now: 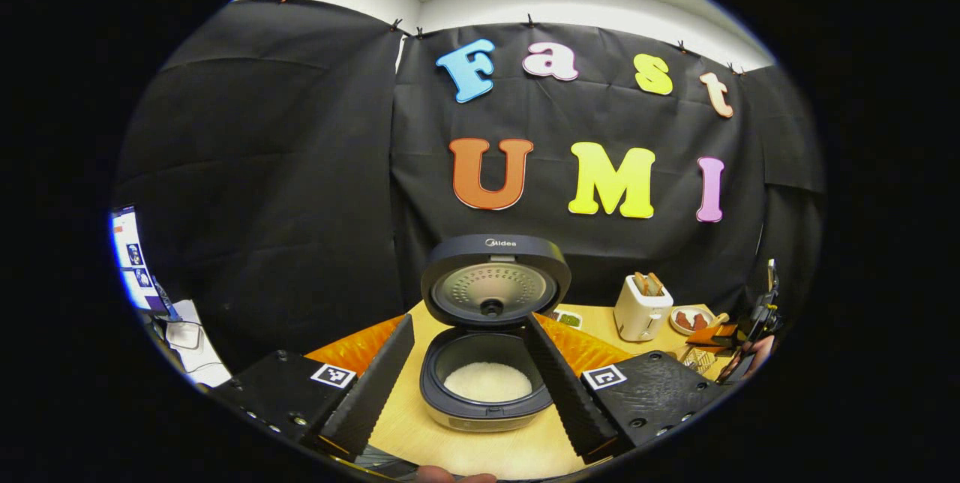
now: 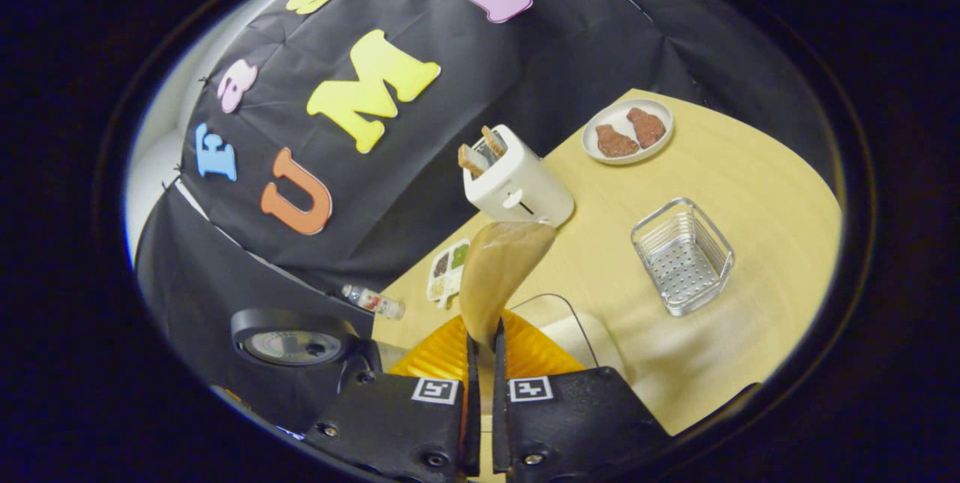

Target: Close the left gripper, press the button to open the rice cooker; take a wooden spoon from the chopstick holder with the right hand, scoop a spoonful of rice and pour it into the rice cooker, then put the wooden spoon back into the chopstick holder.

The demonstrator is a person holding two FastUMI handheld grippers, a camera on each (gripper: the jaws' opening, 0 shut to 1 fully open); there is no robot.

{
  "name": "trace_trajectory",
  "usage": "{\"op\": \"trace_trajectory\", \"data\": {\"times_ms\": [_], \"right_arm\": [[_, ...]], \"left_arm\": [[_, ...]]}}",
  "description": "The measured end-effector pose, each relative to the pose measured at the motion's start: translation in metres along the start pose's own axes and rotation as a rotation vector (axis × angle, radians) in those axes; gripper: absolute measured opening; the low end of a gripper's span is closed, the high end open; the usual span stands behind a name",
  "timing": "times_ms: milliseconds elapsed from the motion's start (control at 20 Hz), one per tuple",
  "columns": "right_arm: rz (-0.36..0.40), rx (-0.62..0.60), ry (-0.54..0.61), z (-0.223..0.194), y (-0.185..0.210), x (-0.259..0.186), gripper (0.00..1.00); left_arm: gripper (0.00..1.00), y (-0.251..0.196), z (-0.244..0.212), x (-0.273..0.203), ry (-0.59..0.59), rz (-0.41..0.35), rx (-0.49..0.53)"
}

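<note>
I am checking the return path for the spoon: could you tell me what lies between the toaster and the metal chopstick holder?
Only bare table: in the right gripper view, nothing lies between the toaster and the chopstick holder.

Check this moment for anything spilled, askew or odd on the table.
Nothing stands out. The rice cooker stands open with rice inside the pot and none on the table. The right tongs hold the wooden spoon, and the chopstick holder stands upright and empty.
</note>
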State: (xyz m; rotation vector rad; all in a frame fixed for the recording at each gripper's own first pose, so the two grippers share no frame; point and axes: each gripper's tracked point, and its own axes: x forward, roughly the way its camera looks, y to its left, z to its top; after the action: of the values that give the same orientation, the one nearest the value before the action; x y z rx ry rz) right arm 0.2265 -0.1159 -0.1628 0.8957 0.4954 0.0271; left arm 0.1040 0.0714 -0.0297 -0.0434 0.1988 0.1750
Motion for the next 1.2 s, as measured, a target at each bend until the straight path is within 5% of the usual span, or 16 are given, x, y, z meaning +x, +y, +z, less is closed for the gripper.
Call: {"op": "trace_trajectory", "data": {"times_ms": [300, 650, 950, 1200], "right_arm": [[0.122, 0.011, 0.026, 0.006, 0.078, -0.010, 0.11], [0.285, -0.009, 0.178, -0.064, 0.205, 0.018, 0.11], [0.286, -0.174, 0.244, -0.133, 0.258, 0.044, 0.11], [0.208, -0.356, 0.205, -0.168, 0.259, 0.057, 0.11]], "left_arm": [[0.95, 0.015, -0.001, -0.001, -0.022, -0.019, 0.001], [0.94, 0.049, 0.001, -0.017, -0.043, -0.006, 0.002], [0.94, 0.081, -0.001, -0.031, -0.065, 0.007, 0.033], [0.95, 0.106, -0.011, -0.039, -0.058, 0.025, -0.001]]}}
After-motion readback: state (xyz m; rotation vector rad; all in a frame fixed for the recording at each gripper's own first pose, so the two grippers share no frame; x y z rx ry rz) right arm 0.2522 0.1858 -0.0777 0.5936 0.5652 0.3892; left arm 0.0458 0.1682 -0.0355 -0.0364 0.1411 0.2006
